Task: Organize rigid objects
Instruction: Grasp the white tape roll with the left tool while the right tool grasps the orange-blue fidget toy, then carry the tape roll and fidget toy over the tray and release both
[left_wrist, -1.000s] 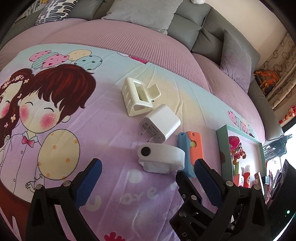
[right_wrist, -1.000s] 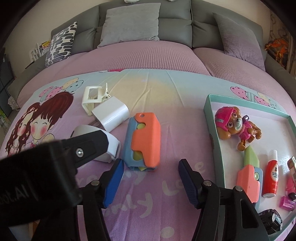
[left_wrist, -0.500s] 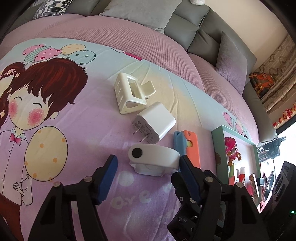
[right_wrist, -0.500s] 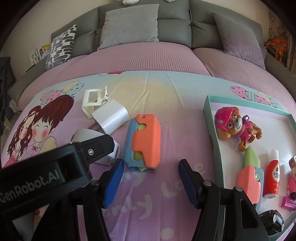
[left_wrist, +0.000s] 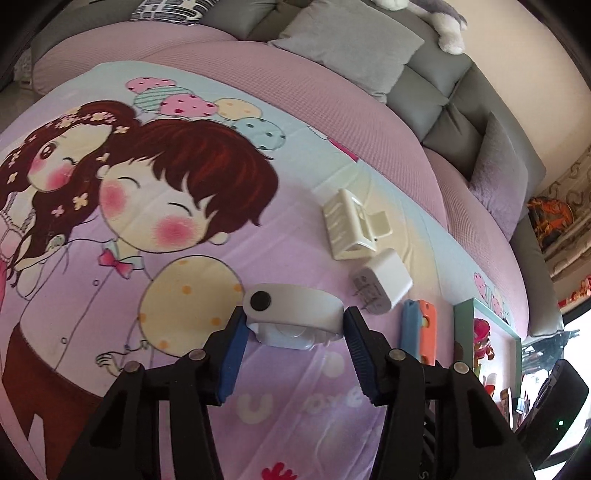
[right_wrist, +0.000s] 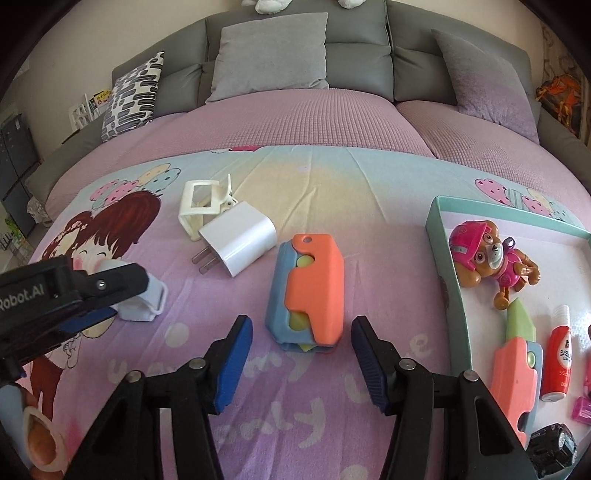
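On the cartoon bedsheet a white rounded device (left_wrist: 295, 306) with a black button lies between my left gripper's (left_wrist: 293, 328) blue pads. The jaws are closing and the pads touch both its ends. In the right wrist view that left gripper (right_wrist: 74, 291) covers most of the device (right_wrist: 147, 299). My right gripper (right_wrist: 297, 343) straddles the near end of an orange-and-blue toy (right_wrist: 310, 291). Its jaws are closing, with a gap still showing on each side. A white charger plug (right_wrist: 240, 240) and a cream clip (right_wrist: 201, 206) lie behind.
A teal-rimmed tray (right_wrist: 439, 258) at the right holds a pink pup toy (right_wrist: 487, 254), a second orange toy (right_wrist: 517, 369), a red glue tube (right_wrist: 559, 354) and a black toy car (right_wrist: 552, 446). Grey cushions (right_wrist: 269, 55) line the sofa back.
My left gripper narrowed from wide open onto the white device, rolled, and shifted left with it. My right gripper's jaws drew slightly closer around the orange-and-blue toy.
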